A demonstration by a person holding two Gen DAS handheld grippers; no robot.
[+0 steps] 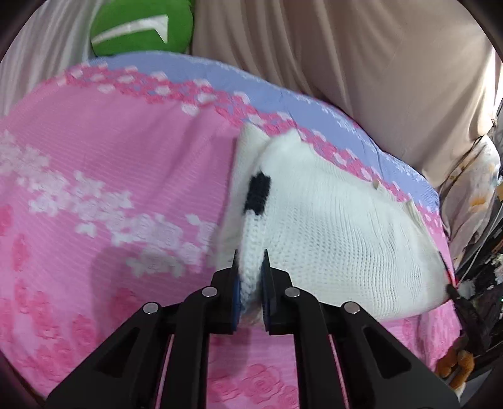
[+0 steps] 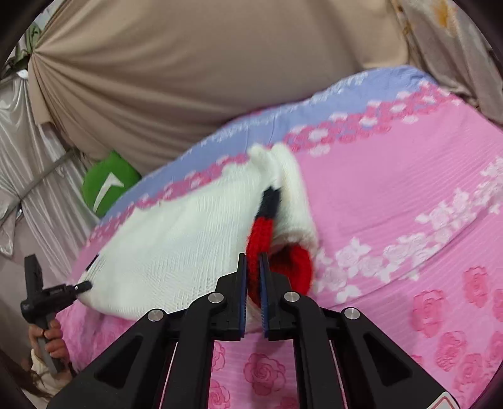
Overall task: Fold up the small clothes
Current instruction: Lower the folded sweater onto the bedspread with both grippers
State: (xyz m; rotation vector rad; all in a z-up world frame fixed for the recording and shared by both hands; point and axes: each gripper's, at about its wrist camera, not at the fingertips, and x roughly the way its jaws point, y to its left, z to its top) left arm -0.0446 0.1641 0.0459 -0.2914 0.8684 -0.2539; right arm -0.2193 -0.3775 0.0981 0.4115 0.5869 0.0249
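Observation:
A small white knitted sweater [image 1: 330, 220] with a black patch lies stretched over the pink flowered bedspread [image 1: 94, 188]. My left gripper [image 1: 250, 267] is shut on its white knitted edge. In the right wrist view the same sweater [image 2: 176, 245] shows red and black trim, and my right gripper [image 2: 252, 270] is shut on the red knitted edge. The other gripper [image 2: 53, 295], held by a hand [image 2: 52, 343], pinches the sweater's far left corner. A folded white sleeve [image 2: 295, 195] lies along the sweater's right side.
A green cushion [image 1: 144, 26] with a white mark sits past the bed's far edge. Beige draped cloth [image 2: 188, 78] hangs behind the bed. A blue band [image 1: 251, 91] borders the bedspread. Dark clutter and a brown object [image 1: 456, 365] lie off the bed's right side.

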